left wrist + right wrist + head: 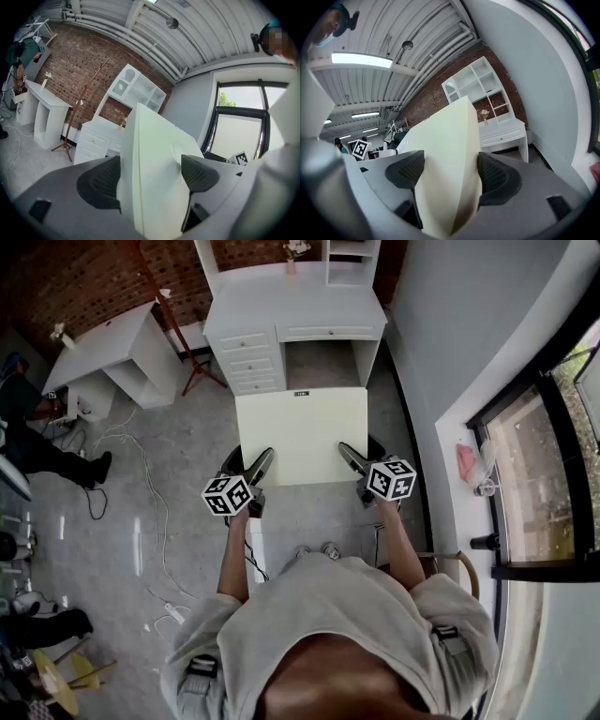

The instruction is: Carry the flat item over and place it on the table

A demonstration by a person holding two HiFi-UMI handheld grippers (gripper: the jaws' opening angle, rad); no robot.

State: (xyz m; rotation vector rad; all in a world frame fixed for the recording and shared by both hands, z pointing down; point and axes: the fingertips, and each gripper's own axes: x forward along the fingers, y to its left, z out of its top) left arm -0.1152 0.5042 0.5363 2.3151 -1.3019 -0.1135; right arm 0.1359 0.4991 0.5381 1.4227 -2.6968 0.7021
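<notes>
I'm holding the pale cream, flat square board (pixel 302 432) in the air just in front of the white drawer desk (pixel 309 310). My left gripper (pixel 261 461) and right gripper (pixel 349 456) each pinch its near edge. The small dark label (pixel 301 394) on its desk-side edge is too small to read.

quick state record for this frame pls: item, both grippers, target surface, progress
item: cream flat board, roughly level, carried in the air
left gripper: clamped on the board's near left edge
right gripper: clamped on the board's near right edge
likely target: white desk with hutch, straight ahead
progress: board not on the desk yet
bystander: person at far left
</notes>
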